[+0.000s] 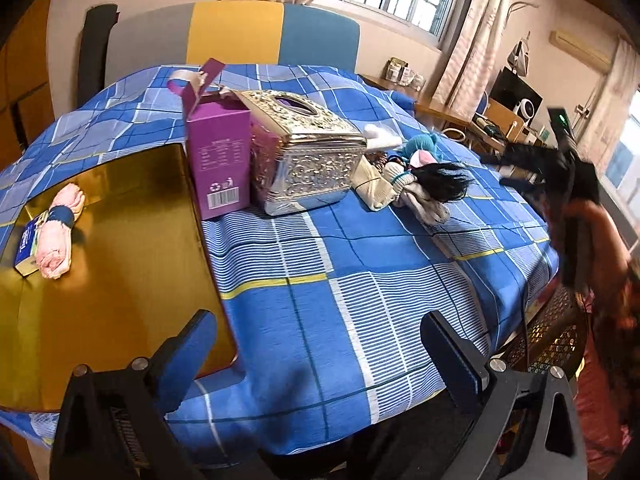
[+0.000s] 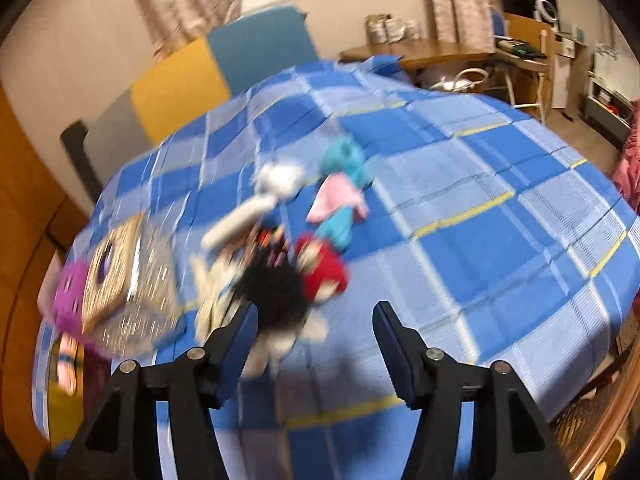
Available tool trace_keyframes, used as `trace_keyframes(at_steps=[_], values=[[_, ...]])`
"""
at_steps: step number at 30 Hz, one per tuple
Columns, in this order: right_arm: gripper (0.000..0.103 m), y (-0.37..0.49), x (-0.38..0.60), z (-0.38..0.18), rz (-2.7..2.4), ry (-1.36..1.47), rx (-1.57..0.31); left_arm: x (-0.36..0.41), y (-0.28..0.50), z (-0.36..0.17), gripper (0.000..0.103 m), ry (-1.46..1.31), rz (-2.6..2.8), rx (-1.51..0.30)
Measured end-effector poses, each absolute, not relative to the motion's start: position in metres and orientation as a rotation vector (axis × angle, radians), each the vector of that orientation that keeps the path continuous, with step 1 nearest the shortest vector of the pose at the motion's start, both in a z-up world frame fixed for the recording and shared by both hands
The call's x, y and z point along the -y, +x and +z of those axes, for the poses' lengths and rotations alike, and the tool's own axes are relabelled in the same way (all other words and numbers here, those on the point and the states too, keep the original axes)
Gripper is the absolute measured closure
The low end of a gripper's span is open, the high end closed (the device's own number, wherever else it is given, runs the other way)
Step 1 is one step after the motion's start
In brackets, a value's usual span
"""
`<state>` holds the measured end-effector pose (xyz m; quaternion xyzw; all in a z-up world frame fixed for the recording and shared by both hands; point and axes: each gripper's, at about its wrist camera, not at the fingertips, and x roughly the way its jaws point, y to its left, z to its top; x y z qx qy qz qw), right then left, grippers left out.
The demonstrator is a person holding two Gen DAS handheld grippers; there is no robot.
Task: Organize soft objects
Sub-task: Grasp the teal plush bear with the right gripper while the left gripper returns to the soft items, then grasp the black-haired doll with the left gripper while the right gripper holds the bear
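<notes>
A pile of soft toys and socks (image 1: 412, 178) lies on the blue checked cloth, right of the silver tissue box. In the blurred right wrist view the pile (image 2: 280, 276) shows a black furry piece, a red doll (image 2: 324, 268) and a teal and pink doll (image 2: 340, 196). A pink sock bundle (image 1: 60, 226) lies on the gold tray (image 1: 120, 272) at the left. My left gripper (image 1: 320, 344) is open and empty above the cloth's near edge. My right gripper (image 2: 316, 332) is open and empty, just short of the pile; it also shows in the left wrist view (image 1: 520, 168), blurred.
A purple carton (image 1: 218, 160) and a silver embossed tissue box (image 1: 308, 160) stand side by side behind the tray. A grey, yellow and blue headboard (image 1: 240, 36) is at the back. A wooden desk (image 2: 420, 52) and shelves stand beyond the bed.
</notes>
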<state>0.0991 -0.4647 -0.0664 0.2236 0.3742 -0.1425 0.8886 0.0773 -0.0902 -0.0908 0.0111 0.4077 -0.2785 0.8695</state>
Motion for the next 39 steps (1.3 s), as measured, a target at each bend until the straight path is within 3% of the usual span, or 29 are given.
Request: trace_keyframes(at_steps=[6, 10, 21, 23, 25, 27, 39], values=[[0.039, 0.149, 0.505, -0.069, -0.347, 0.448, -0.750, 0.100, 0.083, -0.096, 0.001, 0.038, -0.573, -0.870], [0.030, 0.189, 0.532, -0.086, -0.347, 0.480, -0.748, 0.105, 0.089, -0.103, 0.001, 0.054, -0.557, -0.892], [0.030, 0.265, 0.560, -0.150, -0.301, 0.534, -0.889, 0.126, 0.100, -0.092, 0.000, 0.056, -0.531, -0.839], [0.034, 0.268, 0.560, -0.156, -0.312, 0.515, -0.898, 0.139, 0.104, -0.090, 0.000, 0.060, -0.550, -0.838], [0.060, 0.269, 0.562, -0.160, -0.289, 0.541, -0.899, 0.152, 0.108, -0.088, 0.000, 0.068, -0.565, -0.834], [0.071, 0.267, 0.564, -0.160, -0.238, 0.589, -0.899, 0.166, 0.113, -0.087, 0.000, 0.075, -0.581, -0.836], [0.074, 0.229, 0.573, -0.097, -0.302, 0.515, -0.823, 0.264, 0.155, -0.070, 0.000, 0.101, -0.666, -0.859]])
